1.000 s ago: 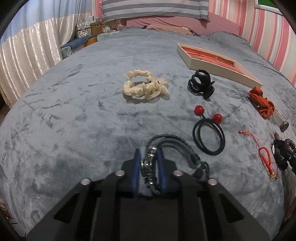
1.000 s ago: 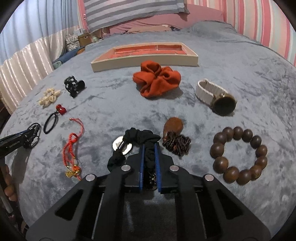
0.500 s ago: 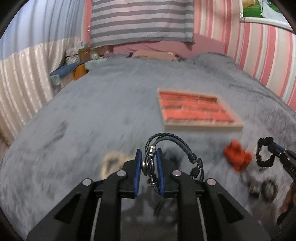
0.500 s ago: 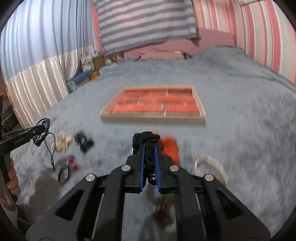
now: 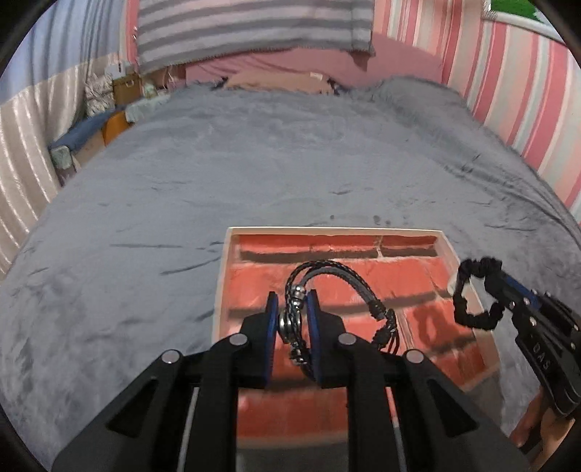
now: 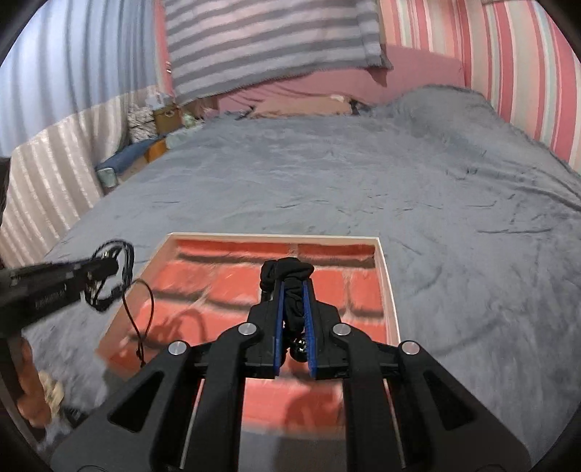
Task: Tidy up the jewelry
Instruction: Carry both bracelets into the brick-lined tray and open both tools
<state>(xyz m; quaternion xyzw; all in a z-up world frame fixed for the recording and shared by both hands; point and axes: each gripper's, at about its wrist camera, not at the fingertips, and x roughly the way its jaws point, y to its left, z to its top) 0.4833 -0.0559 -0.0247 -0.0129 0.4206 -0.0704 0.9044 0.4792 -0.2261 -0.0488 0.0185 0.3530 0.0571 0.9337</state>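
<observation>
Grippers now over tray | bracelet, scrunchie lifted off bed

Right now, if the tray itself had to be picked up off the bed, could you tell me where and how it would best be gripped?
Judging by its shape, grip the tray's pale raised rim, pinching the thin wall from above with one finger inside and one outside. The right-hand wall looks best: it stands bare against the grey blanket, while the orange compartments inside are shallow and give no edge to hold. Both grippers are full, so one would first have to let go.

Home bedroom, grey plush bed cover, striped pillow, pink striped wall
</observation>
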